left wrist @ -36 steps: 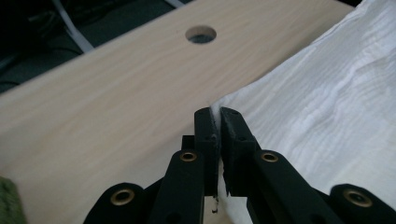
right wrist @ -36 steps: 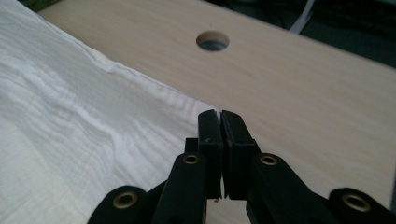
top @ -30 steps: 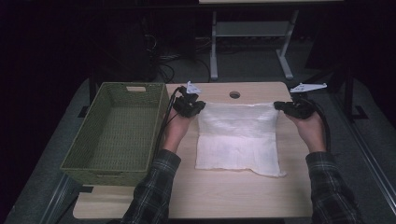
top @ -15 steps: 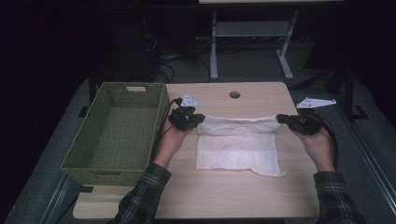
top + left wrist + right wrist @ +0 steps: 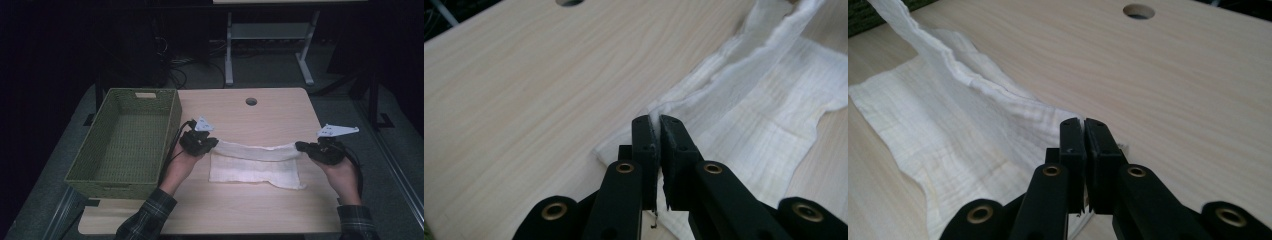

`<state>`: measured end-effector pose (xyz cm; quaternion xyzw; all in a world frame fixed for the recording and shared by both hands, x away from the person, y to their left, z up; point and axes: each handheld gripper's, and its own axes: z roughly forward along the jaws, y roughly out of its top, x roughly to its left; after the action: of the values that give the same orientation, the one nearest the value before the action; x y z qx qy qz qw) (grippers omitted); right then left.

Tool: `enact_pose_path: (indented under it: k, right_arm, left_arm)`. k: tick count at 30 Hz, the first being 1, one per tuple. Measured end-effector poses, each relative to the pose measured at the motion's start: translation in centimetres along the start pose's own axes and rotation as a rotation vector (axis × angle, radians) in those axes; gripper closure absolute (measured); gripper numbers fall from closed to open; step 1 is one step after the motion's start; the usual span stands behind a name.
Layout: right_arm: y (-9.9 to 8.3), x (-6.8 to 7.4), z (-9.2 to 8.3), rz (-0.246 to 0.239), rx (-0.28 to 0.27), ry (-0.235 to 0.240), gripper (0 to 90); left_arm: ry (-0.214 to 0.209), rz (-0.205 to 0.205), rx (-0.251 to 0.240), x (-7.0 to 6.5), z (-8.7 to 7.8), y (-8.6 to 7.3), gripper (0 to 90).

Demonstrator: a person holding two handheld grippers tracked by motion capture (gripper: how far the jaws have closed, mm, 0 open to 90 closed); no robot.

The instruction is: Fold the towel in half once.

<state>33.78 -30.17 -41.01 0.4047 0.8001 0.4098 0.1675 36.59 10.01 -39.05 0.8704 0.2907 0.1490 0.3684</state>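
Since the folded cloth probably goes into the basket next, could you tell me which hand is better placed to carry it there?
Left: its hand-held gripper pinches the white woven cloth right beside the green wicker basket.

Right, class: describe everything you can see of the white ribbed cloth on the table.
The white ribbed cloth looks like thin, crinkled cotton gauze. It lies partly folded on the pale wooden table: its far edge is lifted and stretched between the left gripper and the right gripper, each shut on a corner, above the lower layer, which lies flat with an uneven near edge. A woven green basket stands apart, to its left.
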Motion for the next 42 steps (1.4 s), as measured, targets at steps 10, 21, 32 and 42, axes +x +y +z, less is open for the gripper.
enact_pose_path:
  k: [10, 21, 32, 42]
  right_arm:
    - [-2.8, 1.1, 0.2, 0.04, 0.023, 0.012, 86.3]
    - [-5.2, 2.2, 0.0, 0.065, 0.055, 0.033, 85.6]
    - [-6.8, 3.2, -0.3, 0.072, 0.098, 0.052, 81.9]
    - [-5.9, 3.5, -2.1, 0.066, 0.032, 0.034, 69.8]
  left_arm:
    - [-0.029, 0.009, 0.04, -1.5, 1.0, -1.9, 85.0]
    - [-0.082, 0.004, 0.051, -2.4, 0.9, -3.6, 84.7]
    - [-0.107, 0.017, 0.098, -3.6, 0.8, -5.3, 80.3]
    - [-0.112, 0.005, 0.014, -3.7, -1.5, -4.1, 73.6]
